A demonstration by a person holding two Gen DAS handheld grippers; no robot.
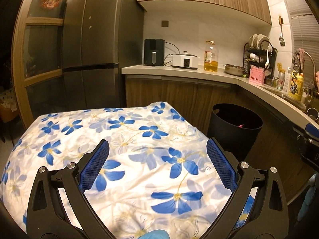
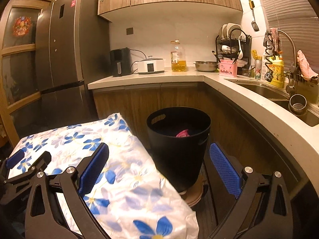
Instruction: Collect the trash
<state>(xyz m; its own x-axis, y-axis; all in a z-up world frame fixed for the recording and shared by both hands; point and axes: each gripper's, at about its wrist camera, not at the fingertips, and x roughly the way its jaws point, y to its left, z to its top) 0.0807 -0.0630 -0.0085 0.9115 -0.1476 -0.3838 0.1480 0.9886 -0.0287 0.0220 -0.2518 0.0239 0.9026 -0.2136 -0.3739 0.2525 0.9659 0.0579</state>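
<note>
A black trash bin (image 2: 179,139) stands on a round wooden base on the floor, right of a table with a white cloth with blue flowers (image 2: 95,145). A pink piece of trash (image 2: 183,133) lies inside it. The bin also shows in the left wrist view (image 1: 234,127), with the pink piece (image 1: 241,126) just visible. My left gripper (image 1: 157,145) is open and empty above the flowered cloth (image 1: 123,139). My right gripper (image 2: 159,149) is open and empty, over the table's right edge, close to the bin. The left gripper (image 2: 28,159) shows at the left of the right wrist view.
An L-shaped counter (image 2: 151,77) carries an air fryer (image 2: 120,61), a white cooker (image 2: 151,65), an oil bottle (image 2: 178,56), a steel bowl (image 2: 206,66) and a dish rack (image 2: 233,43). A sink (image 2: 265,91) is at right. A dark fridge (image 2: 65,55) stands behind the table.
</note>
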